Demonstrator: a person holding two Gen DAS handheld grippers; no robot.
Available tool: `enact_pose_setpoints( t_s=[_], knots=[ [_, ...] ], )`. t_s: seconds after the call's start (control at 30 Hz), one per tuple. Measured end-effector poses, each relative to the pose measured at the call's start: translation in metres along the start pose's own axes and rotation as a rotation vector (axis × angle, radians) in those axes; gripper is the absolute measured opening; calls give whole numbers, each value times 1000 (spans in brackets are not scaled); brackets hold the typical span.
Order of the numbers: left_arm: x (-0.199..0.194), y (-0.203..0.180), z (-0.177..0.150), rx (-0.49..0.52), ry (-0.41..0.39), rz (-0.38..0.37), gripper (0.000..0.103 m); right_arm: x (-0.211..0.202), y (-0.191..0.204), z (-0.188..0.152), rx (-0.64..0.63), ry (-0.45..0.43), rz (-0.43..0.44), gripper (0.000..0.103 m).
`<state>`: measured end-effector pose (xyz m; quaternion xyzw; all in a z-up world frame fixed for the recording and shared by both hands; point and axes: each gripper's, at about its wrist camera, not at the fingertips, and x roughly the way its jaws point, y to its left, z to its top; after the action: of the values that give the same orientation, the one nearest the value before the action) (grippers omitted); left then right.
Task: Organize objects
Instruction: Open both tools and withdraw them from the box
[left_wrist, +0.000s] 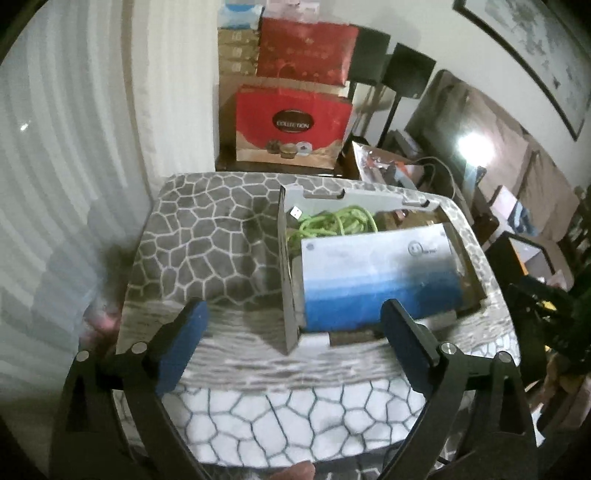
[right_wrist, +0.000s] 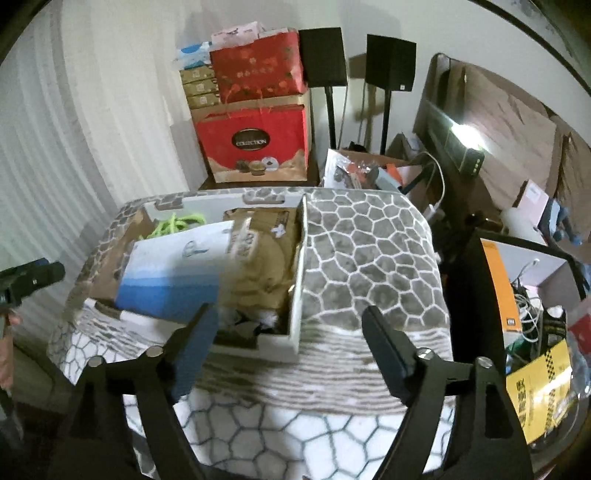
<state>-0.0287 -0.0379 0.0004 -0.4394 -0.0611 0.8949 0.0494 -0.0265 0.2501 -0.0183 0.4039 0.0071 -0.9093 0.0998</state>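
Inside the cardboard box (left_wrist: 291, 280), blue-white package (left_wrist: 380, 273) tilted, lengthwise across

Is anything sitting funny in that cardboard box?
Yes. The blue and white box lies tilted in the cardboard box, its near end poking up over the front edge instead of lying flat. The green cord behind it is a loose tangle.

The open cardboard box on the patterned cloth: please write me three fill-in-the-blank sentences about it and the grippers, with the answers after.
1. The coiled cable inside the cardboard box is ____ in colour.
2. The white-and-blue carton lies ____ the cardboard box.
3. The left gripper and the right gripper both have their jaws ____, with nothing held.

Answers: green; inside; open
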Motion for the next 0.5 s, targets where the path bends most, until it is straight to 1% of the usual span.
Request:
enact_pose_setpoints(
  t_s=[0.13, 0.2, 0.27, 0.3, 0.4, 0.5],
  knots=[
    [-13, -9, -14, 2, -16, -14, 98, -13, 13, -9, -8, -27, -26, 88],
    [-20, -13, -19, 4, -33, -17, 102, -19, 17, -13, -3, -38, -34, 90],
    [-29, -16, -24, 0, -62, -19, 103, -25, 21, -18, 9, -55, -39, 96],
    [-34, -17, -26, -1, -79, -14, 103, -27, 22, -20, 14, -63, -42, 101],
    [-42, -18, -31, -7, -104, 7, 103, -35, 28, -28, 33, -87, -46, 102],
    [-44, -16, -35, -17, -100, 11, 103, -39, 32, -35, 45, -91, -58, 102]
  ],
)
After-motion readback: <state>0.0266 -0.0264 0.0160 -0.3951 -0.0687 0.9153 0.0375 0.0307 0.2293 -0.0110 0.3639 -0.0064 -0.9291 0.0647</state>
